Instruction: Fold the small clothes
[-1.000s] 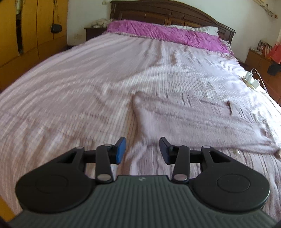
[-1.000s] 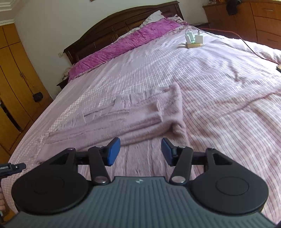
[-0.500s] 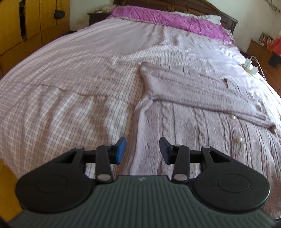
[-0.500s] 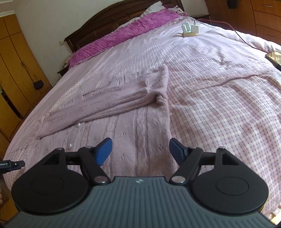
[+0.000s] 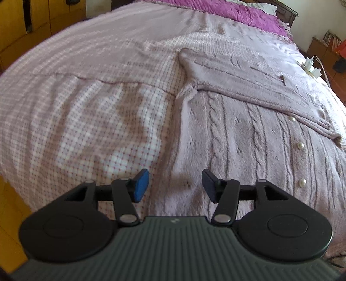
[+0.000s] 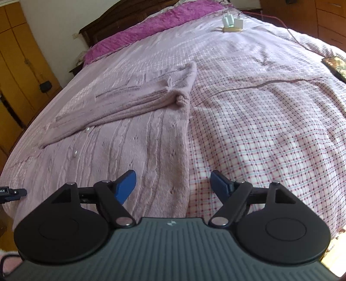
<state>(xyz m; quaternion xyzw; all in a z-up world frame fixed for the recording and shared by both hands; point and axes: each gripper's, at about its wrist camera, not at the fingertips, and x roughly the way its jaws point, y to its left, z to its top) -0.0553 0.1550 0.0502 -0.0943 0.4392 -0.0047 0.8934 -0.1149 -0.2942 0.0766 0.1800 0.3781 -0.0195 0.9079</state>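
A white charger block with its cable [image 6: 232,23] lies far up the checked bedspread [image 6: 270,121], a dark flat thing [image 6: 335,64] near the bed's right edge, a magenta blanket [image 5: 227,10] across the head. The pink cable-knit cardigan [image 5: 248,138] lies flat near the foot, sleeves folded across it, pearl buttons showing. Both grippers tilt downward over its near corners. The left gripper [image 5: 175,188] has just been spreading its jaws, nothing between them; the right gripper [image 6: 173,186] gapes wide over the cardigan's side edge, gripping nothing.
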